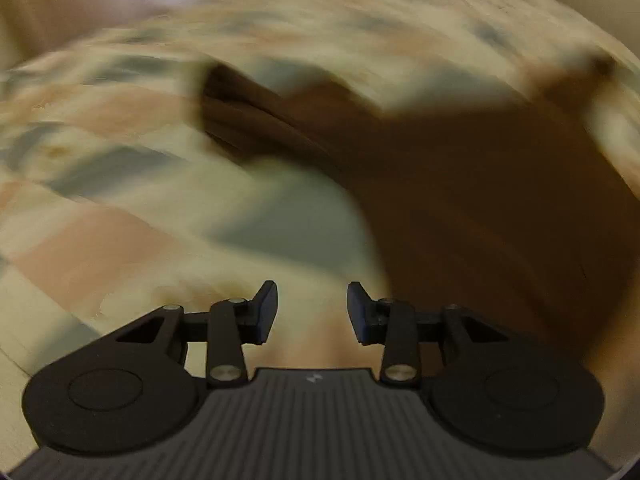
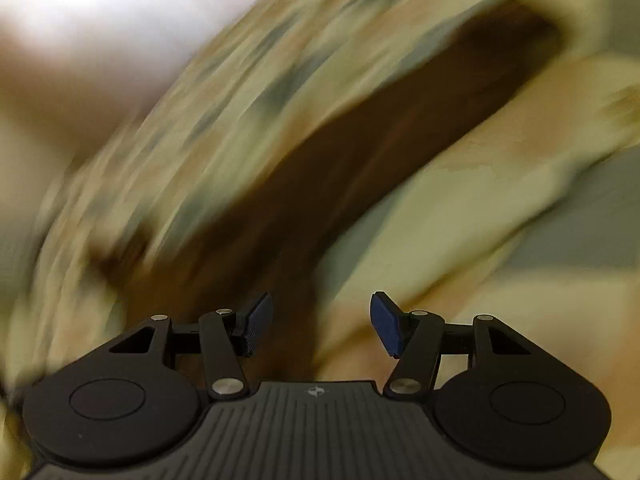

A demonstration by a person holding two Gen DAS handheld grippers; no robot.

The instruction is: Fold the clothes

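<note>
Garment of dark brown cloth (image 1: 460, 184) lay spread on a patchwork bedcover of cream, pink and grey squares (image 1: 100, 200), blurred in both views, its folds unreadable. Left hand-held gripper (image 1: 312, 312) and right hand-held gripper (image 2: 321, 322) hovered above it, jaws apart and empty. Step in hand: undecidable between folds; any next grasp would need a sharp view of an edge.
</note>
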